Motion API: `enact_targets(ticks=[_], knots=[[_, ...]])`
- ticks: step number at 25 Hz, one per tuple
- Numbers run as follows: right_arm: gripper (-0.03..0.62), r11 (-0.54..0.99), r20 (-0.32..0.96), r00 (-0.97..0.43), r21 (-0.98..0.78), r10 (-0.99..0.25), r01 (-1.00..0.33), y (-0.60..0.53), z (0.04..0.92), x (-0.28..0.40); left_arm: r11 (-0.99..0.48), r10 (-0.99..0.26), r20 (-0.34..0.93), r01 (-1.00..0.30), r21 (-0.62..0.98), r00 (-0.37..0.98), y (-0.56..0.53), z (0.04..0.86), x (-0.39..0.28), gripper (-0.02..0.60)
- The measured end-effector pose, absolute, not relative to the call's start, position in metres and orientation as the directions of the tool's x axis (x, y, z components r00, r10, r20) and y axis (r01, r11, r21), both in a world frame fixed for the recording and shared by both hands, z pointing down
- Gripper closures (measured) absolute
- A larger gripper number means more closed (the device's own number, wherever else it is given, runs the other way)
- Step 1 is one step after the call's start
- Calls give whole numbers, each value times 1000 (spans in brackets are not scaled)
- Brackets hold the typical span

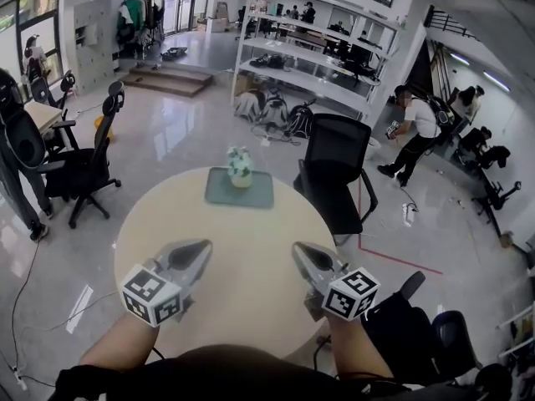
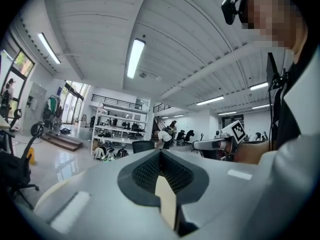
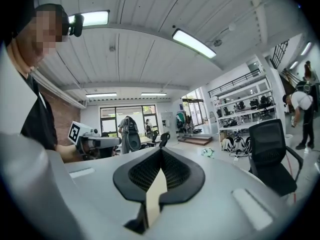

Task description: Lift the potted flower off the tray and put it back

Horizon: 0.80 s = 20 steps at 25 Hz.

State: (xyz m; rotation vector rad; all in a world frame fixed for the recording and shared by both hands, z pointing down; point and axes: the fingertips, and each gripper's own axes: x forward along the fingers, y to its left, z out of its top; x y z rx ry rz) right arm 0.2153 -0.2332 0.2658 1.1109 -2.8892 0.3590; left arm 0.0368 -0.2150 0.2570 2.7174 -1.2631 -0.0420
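Head view shows the potted flower (image 1: 240, 167) standing on the grey-green tray (image 1: 253, 195) at the far side of the round table (image 1: 242, 266), upright and untouched. It is small there, so the pot under the pale blooms is hard to make out. Both tongs hang over the near side of the table, well apart from the tray. The left gripper (image 1: 203, 246) and right gripper (image 1: 298, 250) point across the table toward the flower. The person's forearms are cut off at the bottom edge.

In the left gripper view the left gripper's (image 2: 160, 155) dark pads meet along one seam with nothing between them. Its own grey body fills the lower half and hides the table top. The right gripper (image 2: 212, 144) shows off to one side with its marker cube.

In the right gripper view the right gripper (image 3: 160, 152) is likewise closed and empty. The flower (image 3: 207, 153) is only a small greenish blur beyond its jaws, and the left gripper (image 3: 100, 143) is partly visible beside the person's arm.

A black office chair (image 1: 338, 174) stands just beyond the table's far right edge, and another chair (image 1: 84, 170) is off the table's left side. White shelving (image 1: 318, 65) rises well behind the table, and a person in a white top (image 1: 415, 132) stands far off to the table's right
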Motion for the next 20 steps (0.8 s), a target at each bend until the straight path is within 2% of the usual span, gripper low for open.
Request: enact_targets(ticks=[9,20], knots=[[582,776,92,-804,-220,-588,-592,-188,248,227,-613,-785,14,-780,126,619,-172,242,44,583],[583,787,121,-797,-127,-592,-604,-175,247,233,-608,-790,15,-787,101,613,-154,235,52,583]])
